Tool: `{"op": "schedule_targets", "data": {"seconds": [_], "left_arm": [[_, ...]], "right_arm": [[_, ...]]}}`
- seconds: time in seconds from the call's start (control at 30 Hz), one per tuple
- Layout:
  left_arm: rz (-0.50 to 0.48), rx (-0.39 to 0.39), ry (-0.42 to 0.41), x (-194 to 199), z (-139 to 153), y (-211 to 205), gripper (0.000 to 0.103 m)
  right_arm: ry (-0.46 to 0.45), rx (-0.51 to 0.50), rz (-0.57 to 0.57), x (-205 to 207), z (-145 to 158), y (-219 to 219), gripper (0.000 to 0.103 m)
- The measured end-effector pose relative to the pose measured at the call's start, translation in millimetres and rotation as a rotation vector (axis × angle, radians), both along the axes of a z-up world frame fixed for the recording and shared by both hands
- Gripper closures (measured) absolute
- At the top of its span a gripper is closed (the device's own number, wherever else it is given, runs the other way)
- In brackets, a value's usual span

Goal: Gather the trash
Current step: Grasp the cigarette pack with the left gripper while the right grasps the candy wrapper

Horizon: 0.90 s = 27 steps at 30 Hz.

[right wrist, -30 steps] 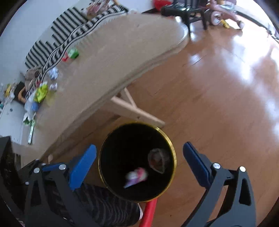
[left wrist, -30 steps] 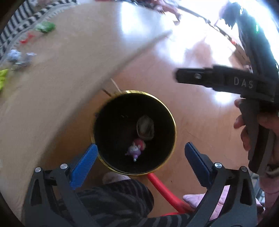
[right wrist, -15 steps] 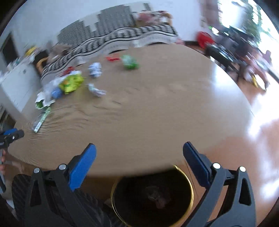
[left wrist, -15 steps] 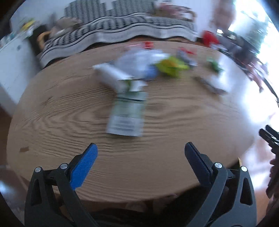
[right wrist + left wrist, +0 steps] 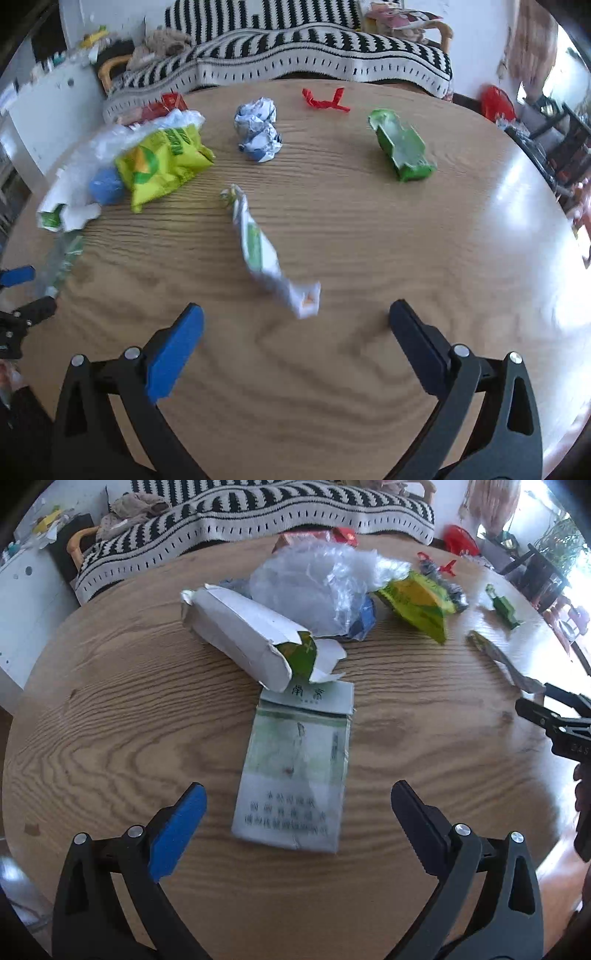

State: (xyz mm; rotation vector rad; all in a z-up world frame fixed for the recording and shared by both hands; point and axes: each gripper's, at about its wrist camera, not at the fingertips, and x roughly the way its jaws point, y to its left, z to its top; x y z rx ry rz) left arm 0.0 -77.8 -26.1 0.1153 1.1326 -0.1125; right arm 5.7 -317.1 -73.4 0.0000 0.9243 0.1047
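Trash lies scattered on a round wooden table (image 5: 110,738). My left gripper (image 5: 297,814) is open, its fingers on either side of the near end of a flattened green-and-white carton (image 5: 299,768). Behind that lie a torn white box (image 5: 240,635), a crumpled clear plastic bag (image 5: 314,579) and a yellow-green snack bag (image 5: 417,602). My right gripper (image 5: 295,334) is open just short of a twisted white-green wrapper (image 5: 266,254). Farther off lie a crumpled blue-white paper ball (image 5: 258,129), a green wrapper (image 5: 400,147), a red scrap (image 5: 325,101) and the yellow-green snack bag (image 5: 162,162).
A striped black-and-white blanket on a sofa (image 5: 314,48) runs behind the table. A white cabinet (image 5: 18,602) stands at the left. The right gripper's tip (image 5: 554,716) shows at the left view's right edge; the left gripper's tip (image 5: 18,299) shows at the right view's left edge.
Both grippers swung up from above the black gold-rimmed bin on the floor to the tabletop. They came closer to the trash: left over the flat carton, right near the twisted wrapper.
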Motion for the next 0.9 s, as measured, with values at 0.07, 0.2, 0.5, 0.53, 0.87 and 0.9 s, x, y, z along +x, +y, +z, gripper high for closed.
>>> {"op": "schedule_targets", "data": {"seconds": [0.07,0.2,0.5,0.53,0.87,0.9], "left_arm": [[-0.008,-0.012,0.012,7,-6,3,0.005],[-0.025,-0.010,-0.013,12,-7,8,0.005],[-0.069,-0.022,-0.071,8,-8,15,0.009],[-0.085,-0.025,-0.087,6,-6,13,0.018],[-0.134,-0.071,-0.099,-30,34,-7,0.050],[-0.141,-0.077,-0.108,-33,40,-9,0.050]], "right_arm": [[0.004,-0.009,0.018,6,-1,3,0.005],[0.034,-0.015,0.037,17,0,5,0.005],[0.016,-0.016,0.102,17,5,8,0.032],[-0.003,-0.007,0.114,14,10,11,0.056],[-0.072,0.098,0.012,-28,45,1,0.091],[-0.086,0.099,0.011,-35,51,-1,0.091]]}}
